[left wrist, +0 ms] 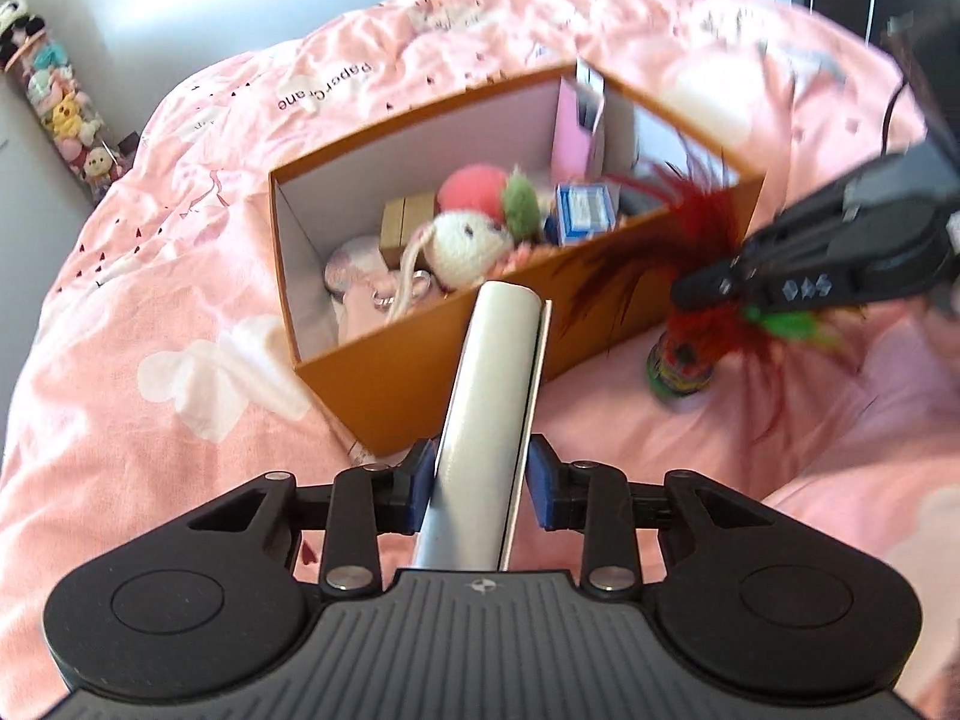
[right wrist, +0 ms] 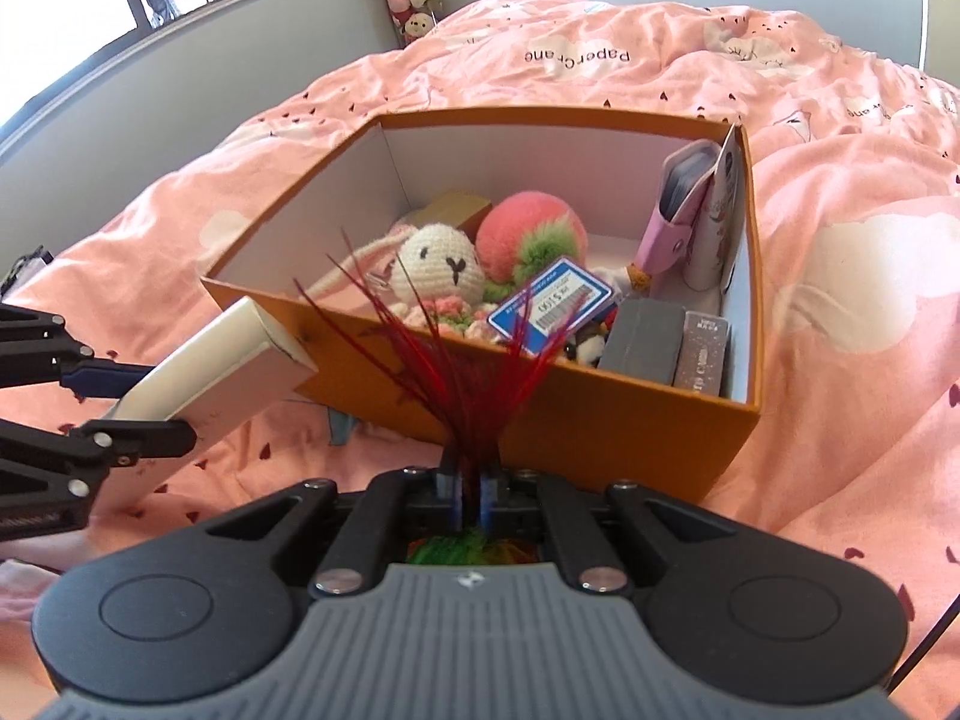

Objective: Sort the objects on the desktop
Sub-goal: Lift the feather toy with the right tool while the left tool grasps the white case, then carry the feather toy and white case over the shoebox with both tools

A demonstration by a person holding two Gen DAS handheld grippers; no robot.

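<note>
Between the left fingers (left wrist: 420,489), apparently gripped, sits a white box (left wrist: 492,420).

Right tongs (right wrist: 472,495) clamp red feathers (right wrist: 456,372) before orange box (right wrist: 600,426).

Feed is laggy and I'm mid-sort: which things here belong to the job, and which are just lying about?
Job: orange box; white carton in left gripper; feather shuttlecock in right gripper.
Lying about: pink duvet; tube of plush toys.
</note>
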